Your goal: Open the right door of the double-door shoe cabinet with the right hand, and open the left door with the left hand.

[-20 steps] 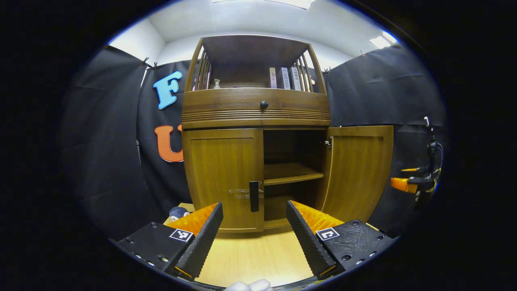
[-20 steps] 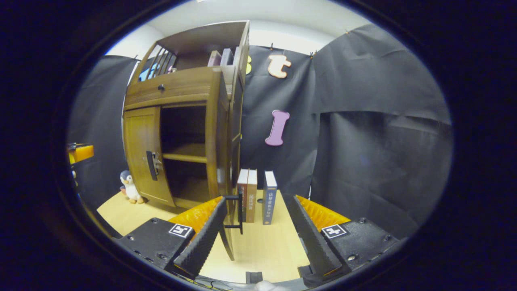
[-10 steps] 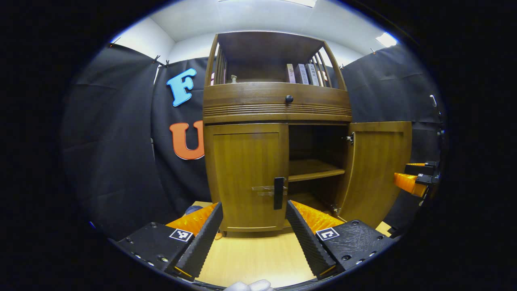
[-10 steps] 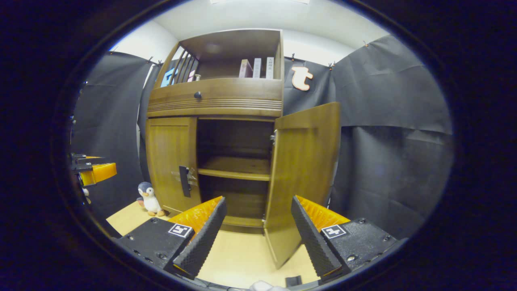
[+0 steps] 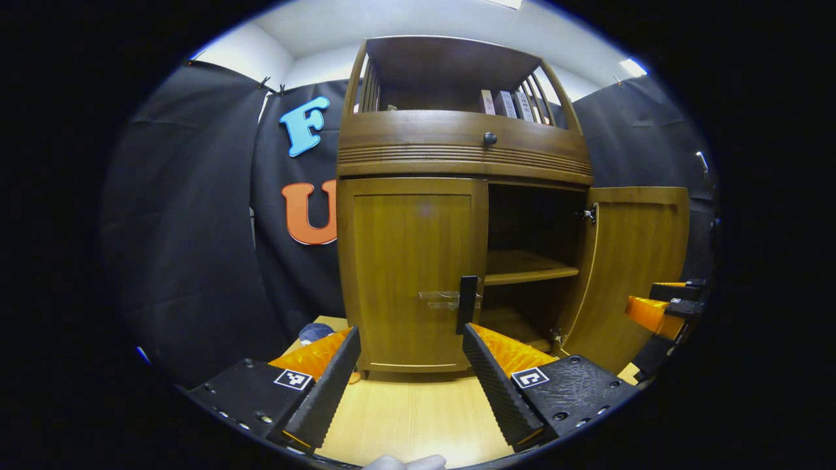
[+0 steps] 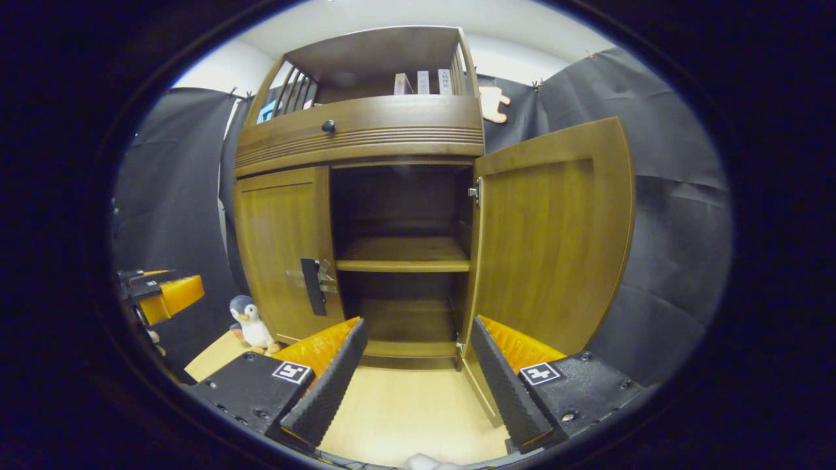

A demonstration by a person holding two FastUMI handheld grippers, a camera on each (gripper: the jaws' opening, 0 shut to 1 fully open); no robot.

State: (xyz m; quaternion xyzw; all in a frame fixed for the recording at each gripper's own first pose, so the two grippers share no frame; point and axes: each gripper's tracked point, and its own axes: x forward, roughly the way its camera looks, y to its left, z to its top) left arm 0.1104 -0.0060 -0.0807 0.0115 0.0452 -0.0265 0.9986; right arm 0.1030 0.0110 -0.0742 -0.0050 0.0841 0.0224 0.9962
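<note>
A: What is the booth looking like?

B: Black cloth is hanging behind and beside a wooden shoe cabinet (image 5: 457, 215) that is standing on a pale wooden tabletop (image 5: 411, 418). White wall and ceiling are showing above the cloth.

A: How are the doors sitting?

B: The right door (image 6: 552, 241) is standing swung wide open, its inner face turned toward the right gripper view. The left door (image 5: 411, 267) is sitting closed, with its dark upright handle (image 5: 467, 303) at the inner edge. Behind the open side, a shelf (image 6: 401, 254) is crossing the dark interior.

A: And the left gripper?

B: The left gripper (image 5: 411, 378) is hovering in front of the left door, near the handle but apart from it, fingers spread wide and holding nothing. It is also showing at the left edge of the right gripper view (image 6: 163, 294).

A: The right one?

B: The right gripper (image 6: 418, 378) is pointing into the open compartment, fingers likewise parted wide and empty, with the bottom edge of the open door just beside its right finger. In the left gripper view it is showing far right (image 5: 656, 310), past the open door.

A: Anything else?

B: Books (image 6: 424, 83) are standing on the top shelf, a round knob (image 5: 489, 138) is sitting on the drawer front, and a toy penguin (image 6: 250, 323) is standing left of the cabinet.
</note>
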